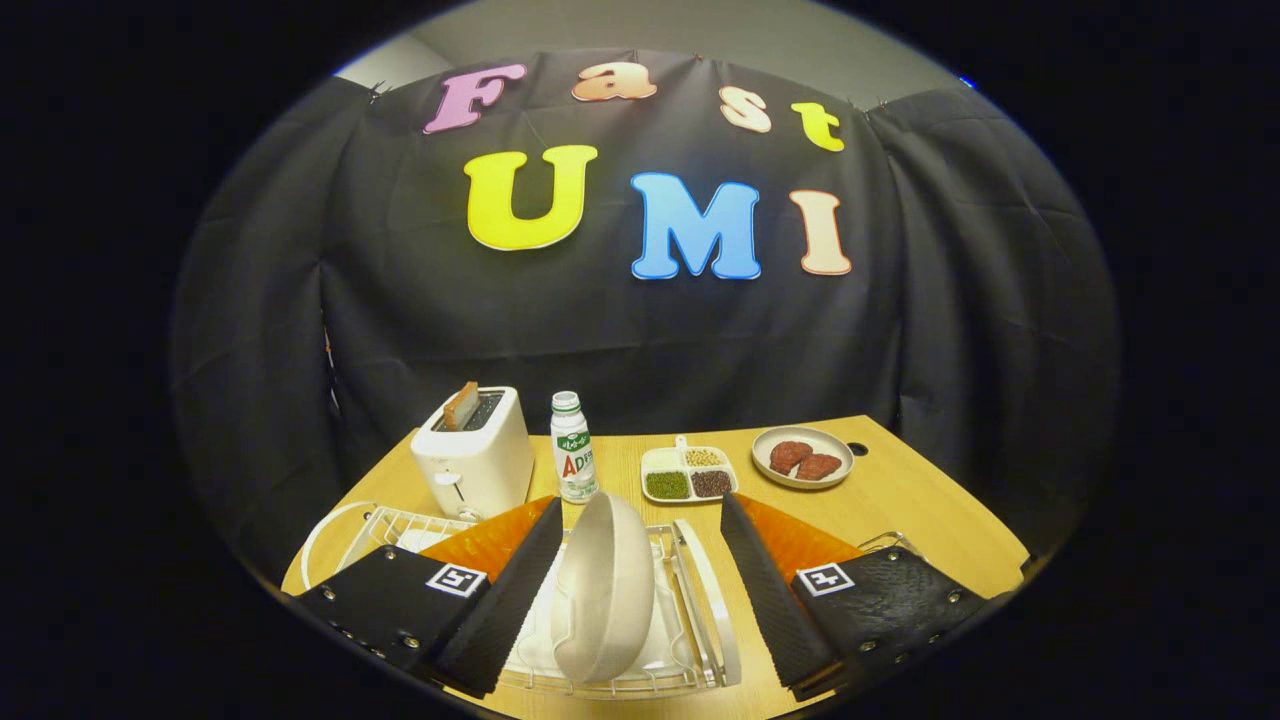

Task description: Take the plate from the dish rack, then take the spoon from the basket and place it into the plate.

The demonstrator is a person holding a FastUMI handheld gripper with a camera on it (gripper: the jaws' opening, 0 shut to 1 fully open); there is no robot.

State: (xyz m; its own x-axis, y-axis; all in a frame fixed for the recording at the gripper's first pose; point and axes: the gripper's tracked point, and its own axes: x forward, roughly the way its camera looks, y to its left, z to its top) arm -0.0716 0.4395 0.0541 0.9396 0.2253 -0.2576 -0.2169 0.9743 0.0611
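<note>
A pale grey plate [603, 585] stands on edge in the white wire dish rack [690, 610]. My gripper [640, 520] is open, and the plate sits in the gap between the two black ribbed fingers [515, 585], closer to the left one. Neither finger touches it as far as I can tell. A thin metal piece [890, 541] that may belong to the basket peeks out behind the right finger. The rest of it is hidden.
Beyond the rack on the wooden table [900, 500] stand a white toaster [475, 450] with a slice of bread, a small white bottle [573, 447], a divided white dish [688, 474] of beans, and a round plate [802, 456] of red meat pieces.
</note>
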